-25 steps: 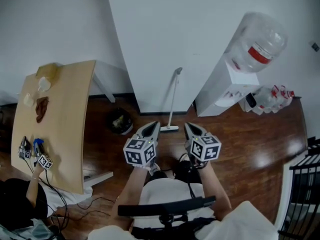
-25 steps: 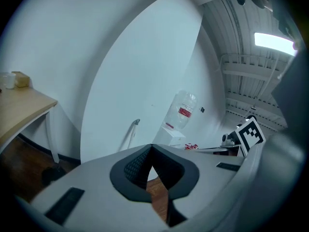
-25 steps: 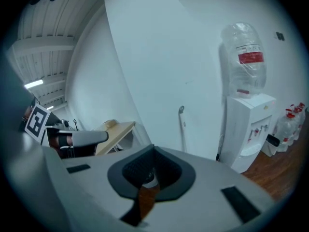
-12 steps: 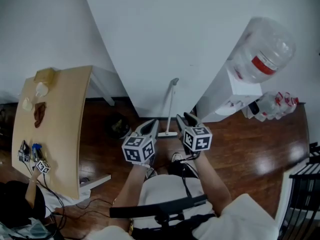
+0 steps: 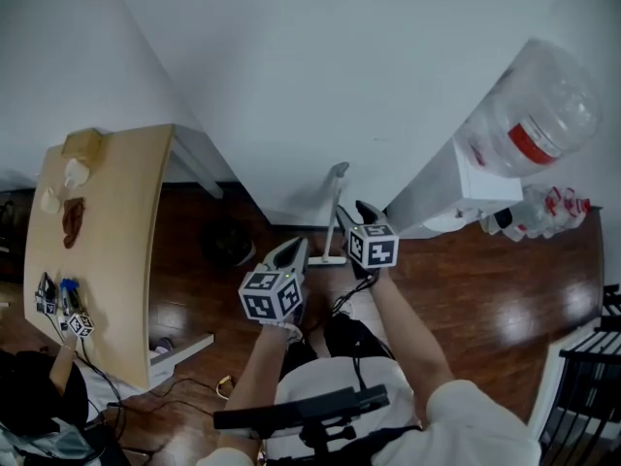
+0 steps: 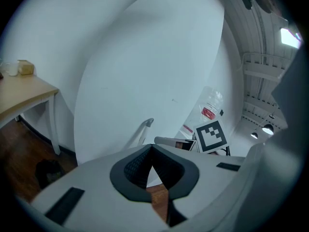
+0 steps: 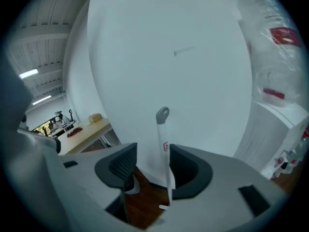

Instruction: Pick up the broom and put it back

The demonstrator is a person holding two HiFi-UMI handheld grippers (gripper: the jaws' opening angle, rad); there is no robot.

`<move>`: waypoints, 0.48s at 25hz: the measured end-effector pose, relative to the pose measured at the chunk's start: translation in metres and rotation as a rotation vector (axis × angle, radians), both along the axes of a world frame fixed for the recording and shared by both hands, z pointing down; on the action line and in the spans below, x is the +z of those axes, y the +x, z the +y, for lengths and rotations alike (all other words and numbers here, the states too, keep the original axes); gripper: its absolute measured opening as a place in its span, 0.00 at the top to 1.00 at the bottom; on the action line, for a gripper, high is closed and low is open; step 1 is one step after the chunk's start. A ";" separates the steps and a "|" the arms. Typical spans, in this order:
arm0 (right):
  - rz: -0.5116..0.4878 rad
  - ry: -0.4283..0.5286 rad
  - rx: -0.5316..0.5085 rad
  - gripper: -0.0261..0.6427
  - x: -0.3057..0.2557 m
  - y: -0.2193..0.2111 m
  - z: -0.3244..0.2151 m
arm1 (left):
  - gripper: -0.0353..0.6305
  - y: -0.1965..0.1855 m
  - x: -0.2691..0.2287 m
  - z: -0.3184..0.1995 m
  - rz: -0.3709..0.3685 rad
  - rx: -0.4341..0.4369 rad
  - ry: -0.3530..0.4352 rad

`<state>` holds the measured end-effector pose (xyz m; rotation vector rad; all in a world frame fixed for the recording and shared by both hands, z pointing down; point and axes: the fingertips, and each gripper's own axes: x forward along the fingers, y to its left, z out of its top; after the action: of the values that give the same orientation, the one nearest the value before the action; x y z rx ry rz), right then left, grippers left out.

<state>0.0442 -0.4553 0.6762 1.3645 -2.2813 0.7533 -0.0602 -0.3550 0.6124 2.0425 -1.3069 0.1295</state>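
Note:
A white broom with a grey hanging loop leans upright against the white wall, its head on the wooden floor. My right gripper has come up to the handle. In the right gripper view its jaws are opening wide, and the broom handle stands between them, close to the right pad without being pressed. My left gripper hangs lower and to the left, short of the broom. Its jaws are shut with nothing in them, and the broom handle shows beyond them.
A wooden table with small items stands at the left, a dark object on the floor beside it. A white water dispenser with a large bottle stands right of the broom. A black rail is at the far right.
Both grippers have moved forward toward the wall. The right one went farther, opened its jaws and now straddles the broom handle. The left one stayed shut.

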 end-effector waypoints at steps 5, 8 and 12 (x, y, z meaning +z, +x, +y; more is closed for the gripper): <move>0.002 -0.016 -0.007 0.60 0.028 -0.006 -0.029 | 0.96 -0.002 0.018 -0.011 0.014 -0.038 -0.040; 0.013 -0.033 -0.006 0.60 0.045 -0.009 -0.045 | 0.96 -0.001 0.025 -0.013 0.032 -0.056 -0.056; 0.006 -0.049 0.008 0.60 0.061 -0.014 -0.060 | 0.96 0.001 0.034 -0.009 0.042 -0.067 -0.080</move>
<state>0.0307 -0.5152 0.7372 1.3527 -2.2392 0.8009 -0.0592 -0.3637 0.6461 1.9224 -1.3217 0.1056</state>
